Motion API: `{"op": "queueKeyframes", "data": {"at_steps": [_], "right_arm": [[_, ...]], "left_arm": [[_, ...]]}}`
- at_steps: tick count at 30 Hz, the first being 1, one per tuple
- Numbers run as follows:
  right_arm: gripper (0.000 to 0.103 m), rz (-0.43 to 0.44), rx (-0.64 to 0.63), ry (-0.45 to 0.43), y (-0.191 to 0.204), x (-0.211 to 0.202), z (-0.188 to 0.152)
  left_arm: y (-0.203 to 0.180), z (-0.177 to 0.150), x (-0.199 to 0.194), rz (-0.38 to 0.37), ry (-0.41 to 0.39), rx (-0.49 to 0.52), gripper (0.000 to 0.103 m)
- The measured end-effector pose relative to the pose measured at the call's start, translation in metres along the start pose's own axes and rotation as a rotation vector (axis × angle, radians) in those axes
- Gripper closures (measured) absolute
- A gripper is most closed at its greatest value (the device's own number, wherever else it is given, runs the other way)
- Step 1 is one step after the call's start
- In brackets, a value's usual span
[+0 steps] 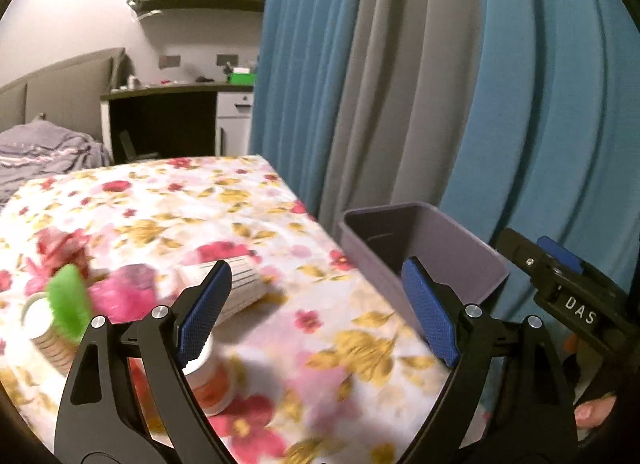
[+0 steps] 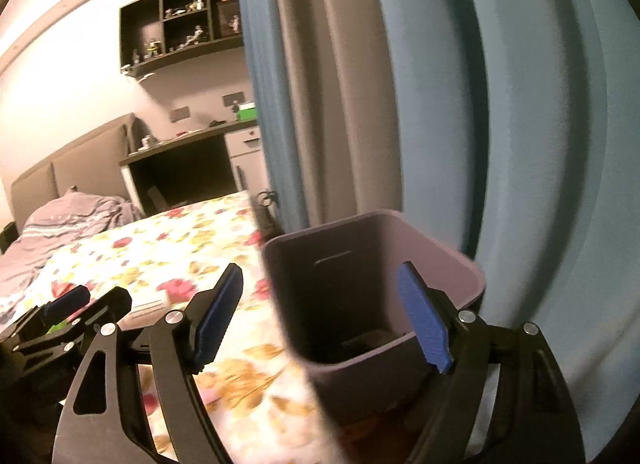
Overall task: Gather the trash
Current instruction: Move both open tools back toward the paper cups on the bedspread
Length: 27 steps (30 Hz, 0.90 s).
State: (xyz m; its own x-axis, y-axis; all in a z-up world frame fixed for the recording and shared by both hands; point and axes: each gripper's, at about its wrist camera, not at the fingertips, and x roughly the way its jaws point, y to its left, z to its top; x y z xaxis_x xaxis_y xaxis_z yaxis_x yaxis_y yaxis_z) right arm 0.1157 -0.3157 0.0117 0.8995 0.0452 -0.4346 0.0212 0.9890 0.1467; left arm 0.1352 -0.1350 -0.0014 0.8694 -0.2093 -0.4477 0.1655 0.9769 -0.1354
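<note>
From the left wrist, our left gripper [image 1: 316, 312] hangs wide open and empty over the floral surface [image 1: 248, 199], where a cup [image 1: 44, 328] and bottle [image 1: 208, 376] wait as trash. From the right wrist, our right gripper [image 2: 320, 320], open and empty, faces the bin [image 2: 372, 284] standing beside the surface's edge for easy drops.

My right gripper [image 2: 320, 316] hung wide open and empty over the purple bin [image 2: 360, 264]; left of the bin lay the floral-covered table [image 2: 168, 248].
</note>
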Motion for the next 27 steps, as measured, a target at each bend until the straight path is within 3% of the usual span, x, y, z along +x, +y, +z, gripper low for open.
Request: {"op": "queueKeyframes", "data": {"at_steps": [6, 16, 20, 27], "right_arm": [[0.025, 0.093, -0.048, 0.019, 0.045, -0.011, -0.021], [0.025, 0.243, -0.16, 0.103, 0.129, -0.003, -0.057], [0.025, 0.254, -0.216, 0.134, 0.155, 0.007, -0.069], [0.025, 0.257, -0.252, 0.183, 0.176, 0.025, -0.078]], "left_arm": [[0.046, -0.018, -0.045, 0.077, -0.032, -0.026, 0.018], [0.144, -0.047, -0.102, 0.284, -0.049, -0.158, 0.018], [0.163, -0.054, -0.112, 0.322, -0.05, -0.188, 0.018], [0.176, -0.058, -0.112, 0.319, -0.044, -0.214, 0.018]]}}
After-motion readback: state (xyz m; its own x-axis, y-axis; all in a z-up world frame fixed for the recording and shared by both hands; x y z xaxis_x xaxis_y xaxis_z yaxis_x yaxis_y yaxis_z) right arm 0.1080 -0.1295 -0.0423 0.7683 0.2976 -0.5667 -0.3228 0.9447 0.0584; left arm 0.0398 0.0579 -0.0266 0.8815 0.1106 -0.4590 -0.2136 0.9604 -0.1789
